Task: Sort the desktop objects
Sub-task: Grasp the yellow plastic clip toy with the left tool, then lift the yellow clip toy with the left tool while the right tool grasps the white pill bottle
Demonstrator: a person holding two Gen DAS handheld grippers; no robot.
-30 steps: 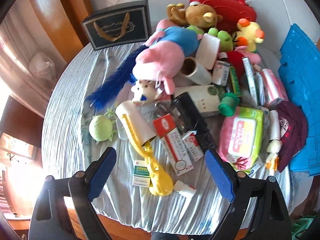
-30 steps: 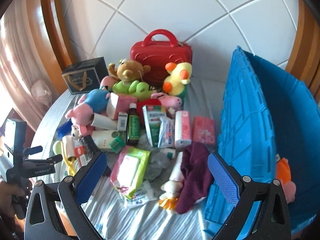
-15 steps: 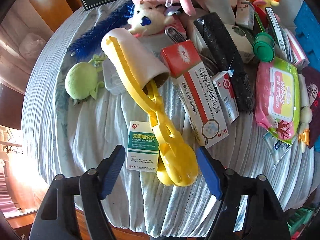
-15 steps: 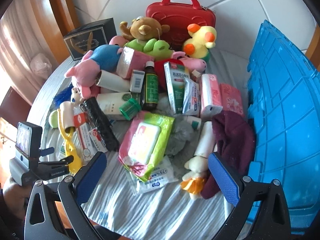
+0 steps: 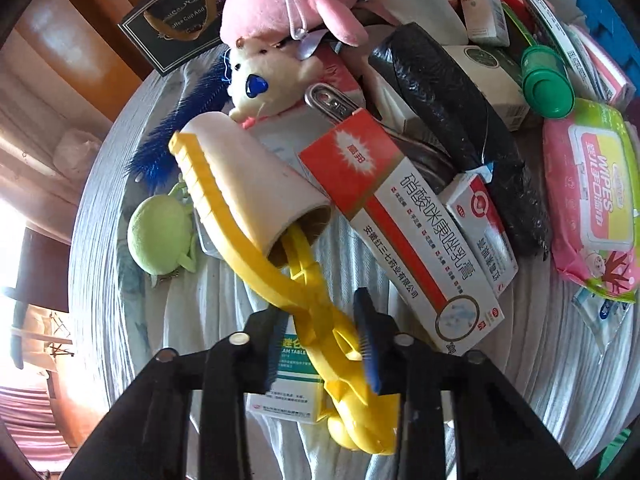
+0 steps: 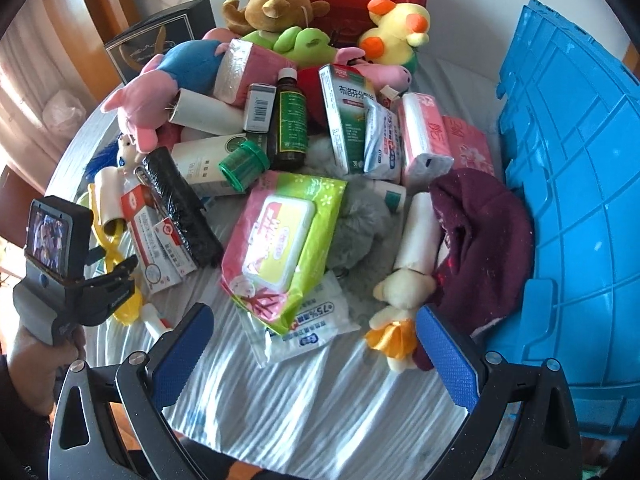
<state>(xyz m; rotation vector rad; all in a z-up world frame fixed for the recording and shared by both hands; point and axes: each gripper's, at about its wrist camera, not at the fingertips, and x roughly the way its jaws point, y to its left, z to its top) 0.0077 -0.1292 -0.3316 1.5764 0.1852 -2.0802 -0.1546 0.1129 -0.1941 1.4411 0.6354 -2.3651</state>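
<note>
closer to the striped grey tablecloth (image 5: 120, 248) than a second ago, both grippers have dropped toward the pile, and the left gripper (image 5: 322, 332), then spread wide, is now closing its ribbed blue pads (image 5: 370, 344) on the handle of the glossy yellow plastic lint-roller (image 5: 316, 320). that handle runs between the jaws, and the pads look pressed to its sides. the roller's pale paper cylinder (image 5: 248, 184) sits at the far end of the handle, matte and tube-shaped, tilted on the cloth. just left of the yellow handle lies a small white and green tablet box (image 5: 292, 380), partly under it; to its right a long red and white cardboard medicine box (image 5: 400, 232); further right a crinkly black plastic roll (image 5: 460, 128). left of the handle's far end rests a fuzzy round lime-green plush (image 5: 160, 234). the right gripper (image 6: 316, 354) stands wide with nothing between its dimpled blue pads (image 6: 452, 360), hovering over bare cloth well right of the handle, near a glossy pink and green wipes pack (image 6: 288, 240). a ribbed blue plastic crate (image 6: 580, 200) stands furthest right of all.
</note>
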